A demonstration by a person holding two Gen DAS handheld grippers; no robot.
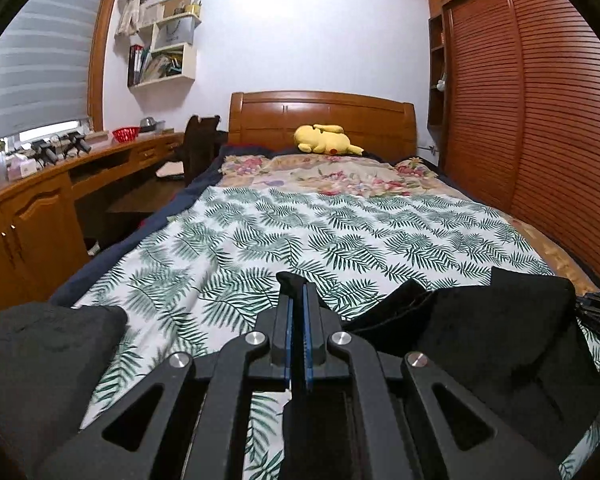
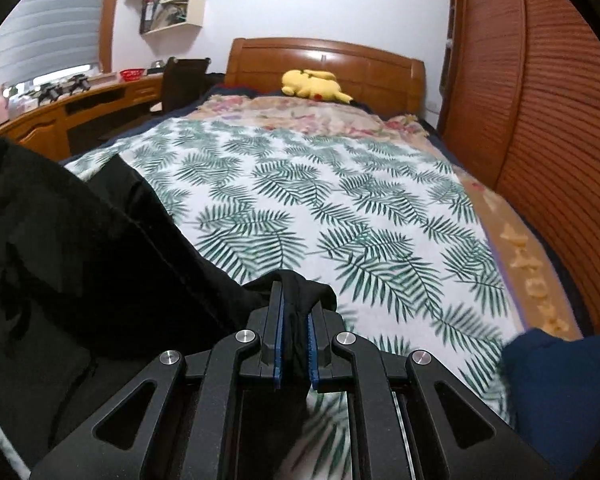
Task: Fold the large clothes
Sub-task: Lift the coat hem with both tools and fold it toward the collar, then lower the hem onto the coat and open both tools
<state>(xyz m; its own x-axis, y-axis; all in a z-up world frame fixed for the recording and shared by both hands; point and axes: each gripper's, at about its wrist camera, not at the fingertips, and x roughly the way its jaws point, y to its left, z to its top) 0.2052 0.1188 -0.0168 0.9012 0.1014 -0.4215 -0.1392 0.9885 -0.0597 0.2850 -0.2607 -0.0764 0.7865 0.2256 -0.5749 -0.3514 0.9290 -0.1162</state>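
both the left gripper and right gripper are clamping the black garment, which is stretching sideways between them above the leaf-print sheet.

The right tongs are clamped on a bunched edge of the black garment, its blue pads pressing the cloth from both sides. From the tongs the garment spreads out to their left, draped over the leaf-print bedspread. Right of the tongs, at the frame's edge, lies a dark blue cloth. Far ahead of the tongs a yellow plush toy rests against the wooden headboard. A louvred wardrobe stands to the right.
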